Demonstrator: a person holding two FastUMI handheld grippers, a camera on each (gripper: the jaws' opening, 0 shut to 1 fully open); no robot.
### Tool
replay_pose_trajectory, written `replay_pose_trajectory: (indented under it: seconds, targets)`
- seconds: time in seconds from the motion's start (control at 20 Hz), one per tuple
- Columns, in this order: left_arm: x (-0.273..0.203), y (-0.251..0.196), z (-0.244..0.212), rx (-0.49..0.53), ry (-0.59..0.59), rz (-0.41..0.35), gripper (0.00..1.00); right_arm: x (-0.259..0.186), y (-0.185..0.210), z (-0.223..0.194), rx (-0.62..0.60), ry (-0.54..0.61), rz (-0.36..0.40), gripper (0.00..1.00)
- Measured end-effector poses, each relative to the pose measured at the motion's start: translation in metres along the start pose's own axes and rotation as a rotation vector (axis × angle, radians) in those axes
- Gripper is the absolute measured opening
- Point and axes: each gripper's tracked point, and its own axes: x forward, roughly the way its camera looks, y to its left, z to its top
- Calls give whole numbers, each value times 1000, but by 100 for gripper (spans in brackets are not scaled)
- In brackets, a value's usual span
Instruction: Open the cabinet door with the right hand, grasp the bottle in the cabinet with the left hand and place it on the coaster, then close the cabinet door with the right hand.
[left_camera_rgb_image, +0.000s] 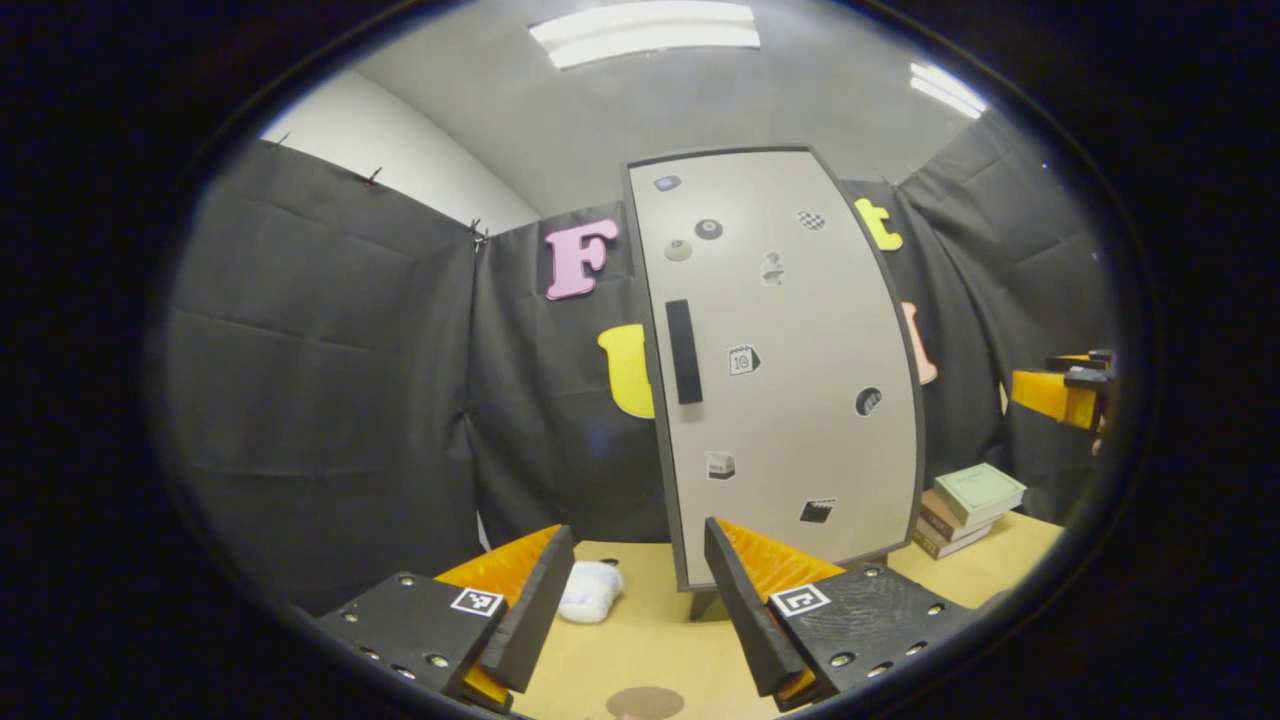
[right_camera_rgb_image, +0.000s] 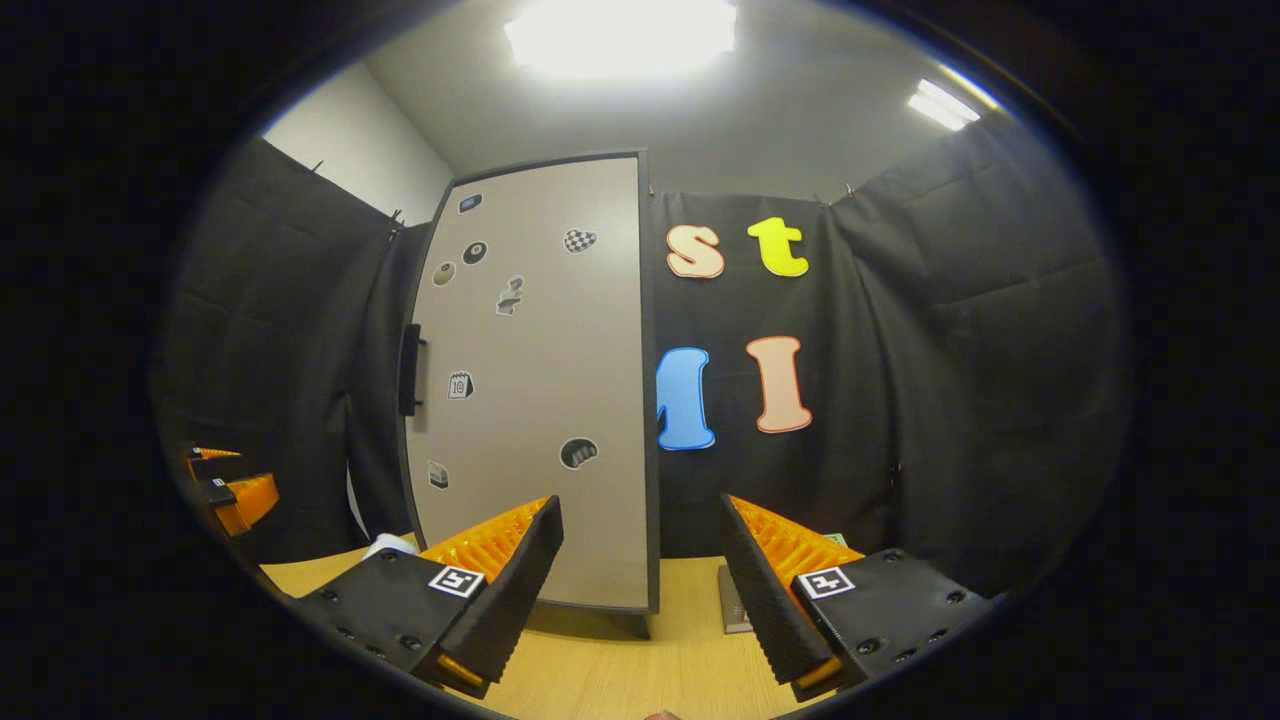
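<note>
While the cabinet (left_camera_rgb_image: 790, 370) stands upright on the table (left_camera_rgb_image: 660, 640), its door (right_camera_rgb_image: 540, 380) is shut, so the bottle inside is hidden. A dark vertical handle (left_camera_rgb_image: 684, 352) sits on the door's left side, and small stickers (left_camera_rgb_image: 743, 360) are scattered over the door; one looks like a calendar page, but its writing is too small to read. Just left of the cabinet's foot lies a white cloth (left_camera_rgb_image: 590, 590), and to the cabinet's right is a stack of books (left_camera_rgb_image: 968, 508). In front of the cabinet, at the table's near edge, a round brown coaster (left_camera_rgb_image: 645, 702) shows in part.

The left gripper (left_camera_rgb_image: 640, 600) hangs in front of the cabinet with its fingers (left_camera_rgb_image: 530, 610) spread wide, holding and touching nothing. The right gripper (right_camera_rgb_image: 640, 590) faces the cabinet's right edge, its fingers (right_camera_rgb_image: 765, 590) wide apart too and empty. Each finger block carries a small square black-and-white marker (left_camera_rgb_image: 798, 600). In the left gripper view, the right gripper (left_camera_rgb_image: 1065, 392) shows far to the cabinet's right.
</note>
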Motion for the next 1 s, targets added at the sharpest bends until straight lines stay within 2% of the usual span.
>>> replay_pose_trajectory:
  seconds: [0.4, 1.0]
  targets:
    - [16, 65, -7, -6, -5, 51, 81, 53, 59, 40, 41, -32, 32, 98]
    - [24, 175, -38, 6, 36, 190, 80, 116, 167, 76, 44, -64, 155, 98]
